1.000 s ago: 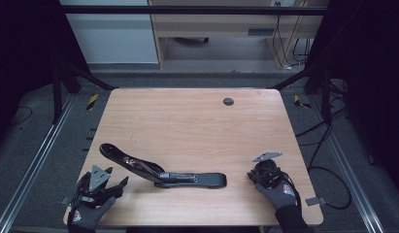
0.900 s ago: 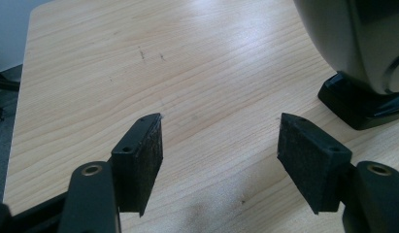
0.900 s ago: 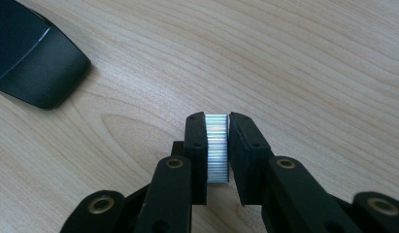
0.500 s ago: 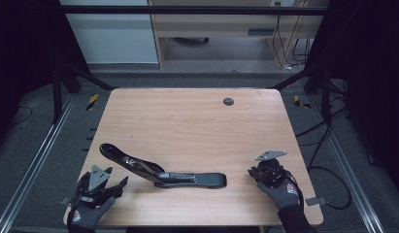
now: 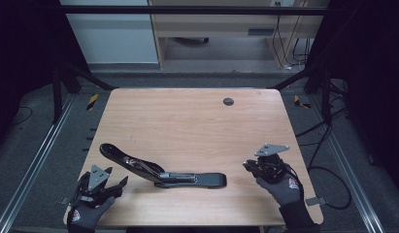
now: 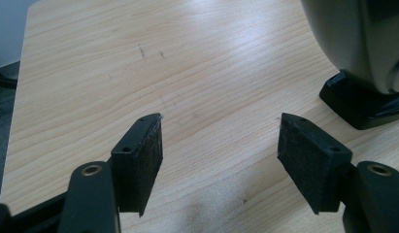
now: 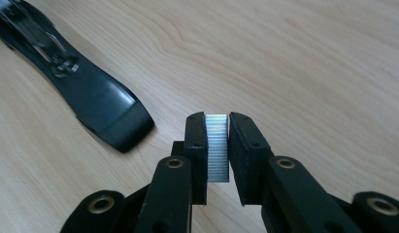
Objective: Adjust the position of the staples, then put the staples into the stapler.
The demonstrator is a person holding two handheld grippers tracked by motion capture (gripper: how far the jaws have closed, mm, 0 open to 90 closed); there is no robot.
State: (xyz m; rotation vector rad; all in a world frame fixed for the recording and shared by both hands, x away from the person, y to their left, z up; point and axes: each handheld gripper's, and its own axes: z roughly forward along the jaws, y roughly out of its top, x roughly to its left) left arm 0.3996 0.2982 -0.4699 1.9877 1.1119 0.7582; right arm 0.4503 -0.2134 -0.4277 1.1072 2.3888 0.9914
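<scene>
The right gripper (image 7: pixel 217 141) pinches a strip of staples (image 7: pixel 217 148) near the worktop's (image 5: pixel 187 121) front right corner. The opened black stapler (image 5: pixel 160 170) lies by the front edge, between both grippers. The left gripper (image 6: pixel 219 145), at the front left corner, is spread and holds nothing.

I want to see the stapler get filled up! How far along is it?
Done: the stapler lies swung open on the table, and the right gripper has a strip of staples pinched between its fingers. In hand: that strip is held off to the right of the stapler. Left: bring the strip over, drop it into the stapler's open channel and close the top. The left gripper waits open beside the stapler.
</scene>
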